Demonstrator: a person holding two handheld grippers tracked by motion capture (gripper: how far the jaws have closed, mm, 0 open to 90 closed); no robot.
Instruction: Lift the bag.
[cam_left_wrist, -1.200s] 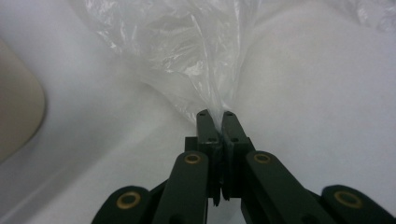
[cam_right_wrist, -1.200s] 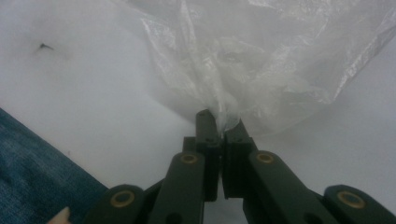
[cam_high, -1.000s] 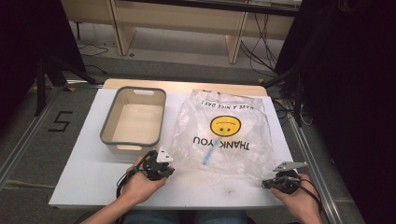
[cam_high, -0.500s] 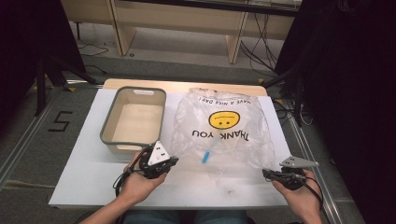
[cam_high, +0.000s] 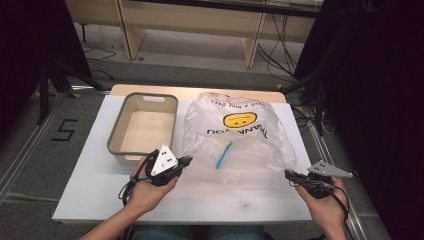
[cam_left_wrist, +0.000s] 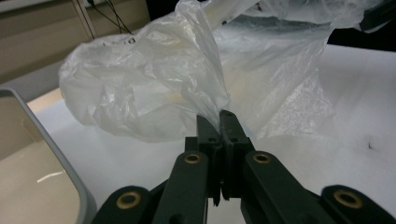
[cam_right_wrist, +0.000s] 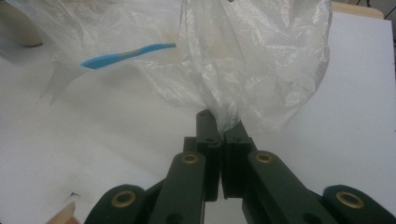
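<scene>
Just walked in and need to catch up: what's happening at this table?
A person holds a gripper in each hand. The left gripper and the right gripper are each shut on a near corner of a clear plastic bag printed with a smiley face, which is partly raised off the white table. A blue stick-like item lies inside the bag. A grey-rimmed tub sits beside it, nothing visible inside.
</scene>
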